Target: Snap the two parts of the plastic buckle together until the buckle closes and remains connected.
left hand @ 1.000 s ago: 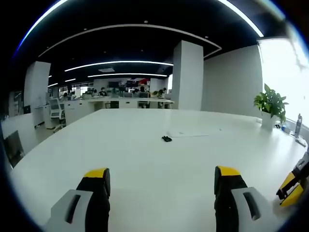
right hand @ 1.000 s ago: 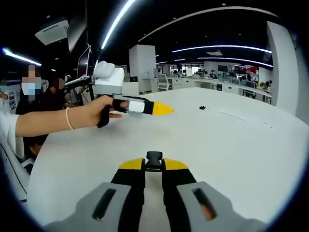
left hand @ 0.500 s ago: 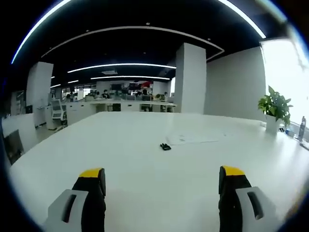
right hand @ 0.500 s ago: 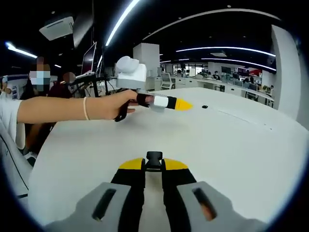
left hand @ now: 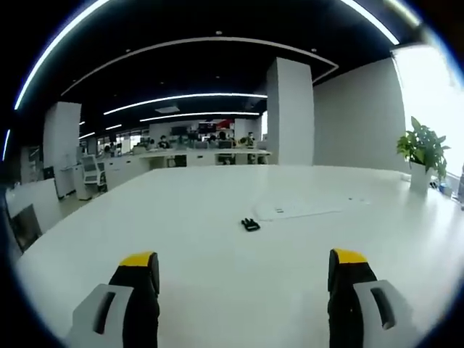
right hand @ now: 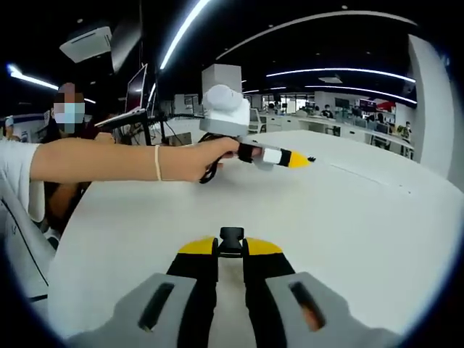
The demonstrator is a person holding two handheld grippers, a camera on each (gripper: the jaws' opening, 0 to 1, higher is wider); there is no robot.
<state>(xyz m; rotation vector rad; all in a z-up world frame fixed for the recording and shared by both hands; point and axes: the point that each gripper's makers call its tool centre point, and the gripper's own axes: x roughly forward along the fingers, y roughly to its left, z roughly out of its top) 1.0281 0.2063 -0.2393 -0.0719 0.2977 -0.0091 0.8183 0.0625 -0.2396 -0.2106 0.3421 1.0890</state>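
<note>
Now, two buckle parts on show and two claws to count. In the left gripper view, the left claw [left hand: 243,268] has its two yellow-tipped jaws spread wide apart, nothing between them, hovering over the white bench [left hand: 181,217]. Straight ahead at twelve o'clock from that gap lies one small black buckle part [left hand: 250,225], loose on the bench top, well apart from the jaws. Just past it, toward one o'clock, one flat pale sheet [left hand: 308,209] lies on the surface. Far out at three o'clock, one potted plant [left hand: 423,152] stands at the bench edge.

Over in the right gripper view, the right claw [right hand: 231,250] has its two jaws pressed together on the second buckle part [right hand: 231,241], a small black piece poking up between the yellow tips. Up at twelve o'clock the left claw comes in from the left, carried in a hand [right hand: 199,159] with one thin bracelet [right hand: 157,162] on the wrist, its yellow tip pointing toward two o'clock. Just off that tip sits a tiny dark speck on the bench, possibly the loose buckle part, though it is too small to be sure. The two parts are still separate, unjoined.
</note>
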